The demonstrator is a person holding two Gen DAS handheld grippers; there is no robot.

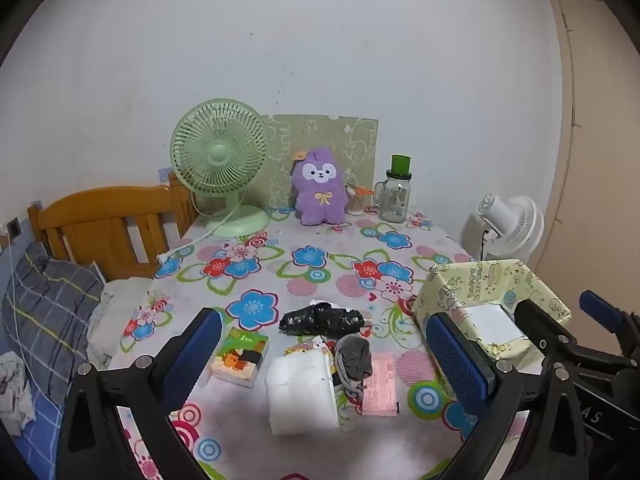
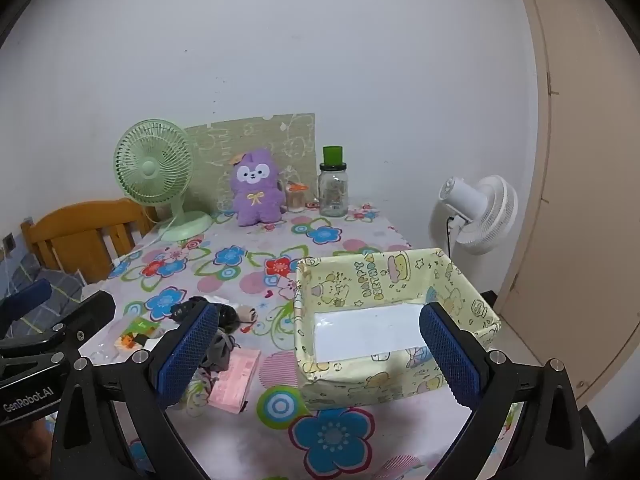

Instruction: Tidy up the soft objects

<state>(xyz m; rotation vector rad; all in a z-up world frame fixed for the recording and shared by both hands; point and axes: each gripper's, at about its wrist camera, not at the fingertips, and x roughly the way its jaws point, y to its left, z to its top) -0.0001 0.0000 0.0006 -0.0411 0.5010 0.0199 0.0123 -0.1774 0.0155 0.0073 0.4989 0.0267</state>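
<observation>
On the flowered tablecloth lie a white soft pack, a grey rolled sock, a black crumpled bag, a pink packet and a tissue pack with an orange print. My left gripper is open and empty above them. A yellow cartoon-print box stands at the right, holding nothing but its white floor. My right gripper is open and empty, its jaws straddling the box's near left wall. The pink packet and sock also show in the right wrist view.
At the back stand a green desk fan, a purple plush toy, a glass jar with green lid and a green board. A wooden bed frame is left of the table. A white floor fan stands at the right.
</observation>
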